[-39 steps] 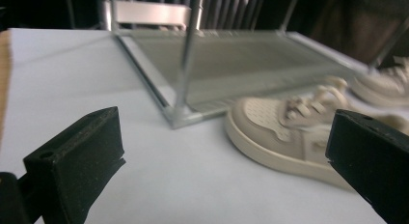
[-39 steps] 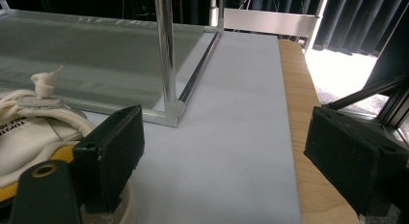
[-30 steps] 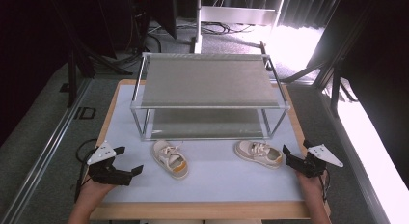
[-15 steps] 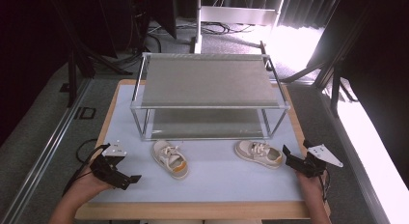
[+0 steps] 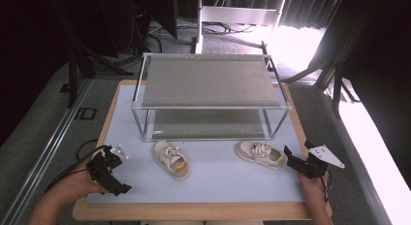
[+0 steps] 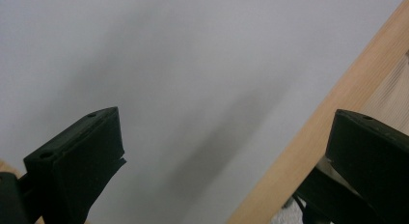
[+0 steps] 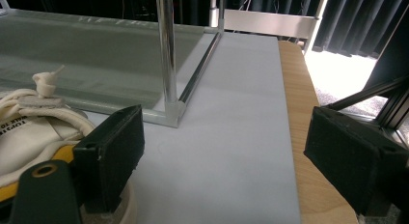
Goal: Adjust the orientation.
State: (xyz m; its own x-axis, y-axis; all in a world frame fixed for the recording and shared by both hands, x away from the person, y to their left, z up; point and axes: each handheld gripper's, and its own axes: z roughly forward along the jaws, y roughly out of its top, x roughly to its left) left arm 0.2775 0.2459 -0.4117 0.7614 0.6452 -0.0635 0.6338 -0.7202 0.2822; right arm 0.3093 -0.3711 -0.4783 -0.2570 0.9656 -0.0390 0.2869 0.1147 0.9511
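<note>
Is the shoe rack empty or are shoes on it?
Empty. Both shelves of the rack are bare; the two shoes sit on the table in front.

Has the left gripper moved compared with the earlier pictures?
Yes. The left gripper moved back toward the table's near edge, away from the left shoe.

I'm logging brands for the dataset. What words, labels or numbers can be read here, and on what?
Small dark print on the heel of the cream shoe, right gripper view: only fragments like "TO" show; cut off and blurred, not readable as a word.
Second shoe, two-tier rack, white mat: no print that I can make out.
</note>
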